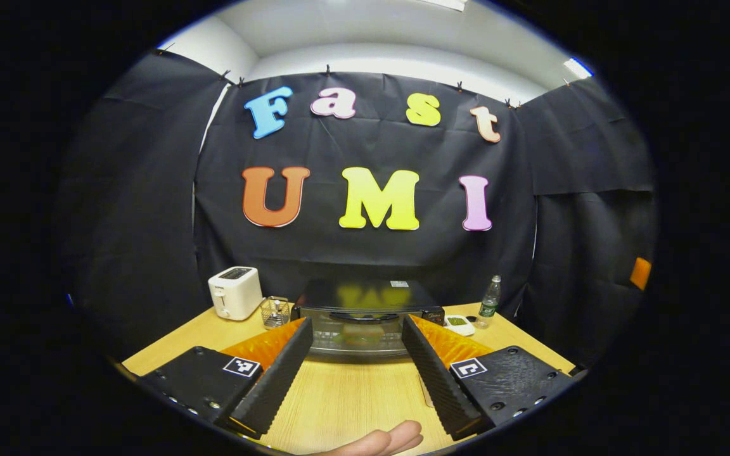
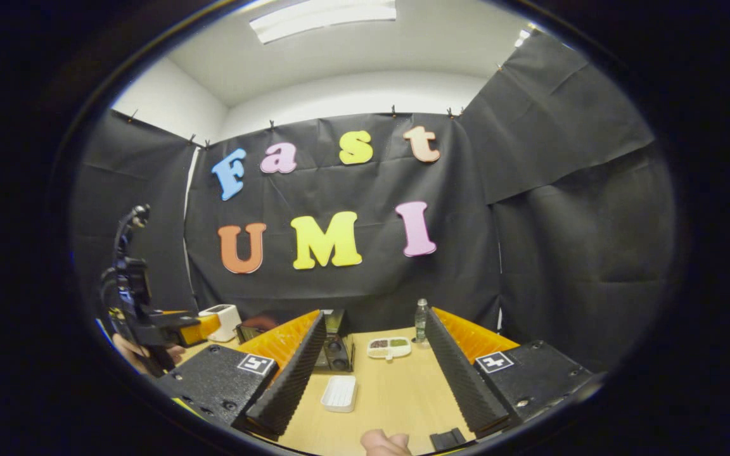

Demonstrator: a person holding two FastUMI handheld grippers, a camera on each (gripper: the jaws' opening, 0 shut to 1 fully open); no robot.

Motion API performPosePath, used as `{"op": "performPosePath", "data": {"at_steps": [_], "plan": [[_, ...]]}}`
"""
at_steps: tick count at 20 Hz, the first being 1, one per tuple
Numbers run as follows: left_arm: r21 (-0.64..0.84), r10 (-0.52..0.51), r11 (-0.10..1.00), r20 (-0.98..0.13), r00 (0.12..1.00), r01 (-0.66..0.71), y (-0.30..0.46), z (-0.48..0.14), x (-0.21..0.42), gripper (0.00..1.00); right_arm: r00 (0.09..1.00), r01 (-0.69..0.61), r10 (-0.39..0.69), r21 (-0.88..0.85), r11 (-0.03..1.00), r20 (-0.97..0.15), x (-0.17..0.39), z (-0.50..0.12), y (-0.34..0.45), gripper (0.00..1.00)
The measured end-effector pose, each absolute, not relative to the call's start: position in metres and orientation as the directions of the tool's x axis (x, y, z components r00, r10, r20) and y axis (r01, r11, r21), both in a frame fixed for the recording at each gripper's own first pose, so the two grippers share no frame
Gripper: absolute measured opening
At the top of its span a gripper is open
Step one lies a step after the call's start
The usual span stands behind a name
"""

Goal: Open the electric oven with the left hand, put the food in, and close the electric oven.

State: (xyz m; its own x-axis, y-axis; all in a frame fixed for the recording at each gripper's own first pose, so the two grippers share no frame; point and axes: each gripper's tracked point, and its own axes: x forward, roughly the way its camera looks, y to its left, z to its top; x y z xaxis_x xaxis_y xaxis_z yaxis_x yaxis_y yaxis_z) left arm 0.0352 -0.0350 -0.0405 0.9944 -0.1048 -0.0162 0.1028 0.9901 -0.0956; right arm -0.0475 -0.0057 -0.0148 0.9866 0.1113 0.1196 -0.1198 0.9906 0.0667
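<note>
Glass of the black electric oven [image 1: 365, 316] door at frame centre looks rigid and slick, so my left claw [image 1: 357, 361], fingers apart and empty, should take the curved bar handle [image 1: 363, 316] along its top edge.

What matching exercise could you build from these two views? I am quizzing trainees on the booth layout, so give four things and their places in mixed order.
Things:
1. toaster
2. wire basket
3. water bottle
4. white tray

Places:
A. on the table between the right claw's open fingers
B. between the toaster and the electric oven
C. far left of the table, left of the basket
D. right of the oven, near the back wall

Pairs: 1-C, 2-B, 3-D, 4-A
</note>
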Motion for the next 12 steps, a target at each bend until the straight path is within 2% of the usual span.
{"op": "performPosePath", "data": {"at_steps": [2, 9, 10, 11, 12], "plan": [[-0.062, -0.086, 0.994, 0.049, 0.995, 0.088, -0.031, -0.023, 0.008, 0.93, 0.985, -0.139, 0.131, 0.06, 0.988, 0.114, -0.055, -0.022, -0.001, 1.0], [-0.059, -0.045, 0.997, 0.104, 0.994, 0.052, -0.025, -0.015, -0.07, 0.94, 0.983, -0.163, 0.158, 0.052, 0.985, 0.089, -0.068, -0.036, -0.003, 1.0], [-0.057, -0.047, 0.997, 0.113, 0.992, 0.054, -0.026, -0.015, -0.077, 0.94, 0.984, -0.159, 0.154, 0.048, 0.986, 0.094, -0.069, -0.036, -0.005, 0.89], [-0.053, -0.053, 0.997, 0.113, 0.992, 0.06, -0.027, -0.018, -0.084, 0.94, 0.983, -0.158, 0.154, 0.041, 0.987, 0.097, -0.07, -0.036, -0.007, 1.0], [-0.049, -0.055, 0.997, 0.104, 0.993, 0.06, -0.028, -0.023, -0.091, 0.93, 0.983, -0.16, 0.156, 0.035, 0.986, 0.102, -0.073, -0.035, -0.007, 1.0]]}}
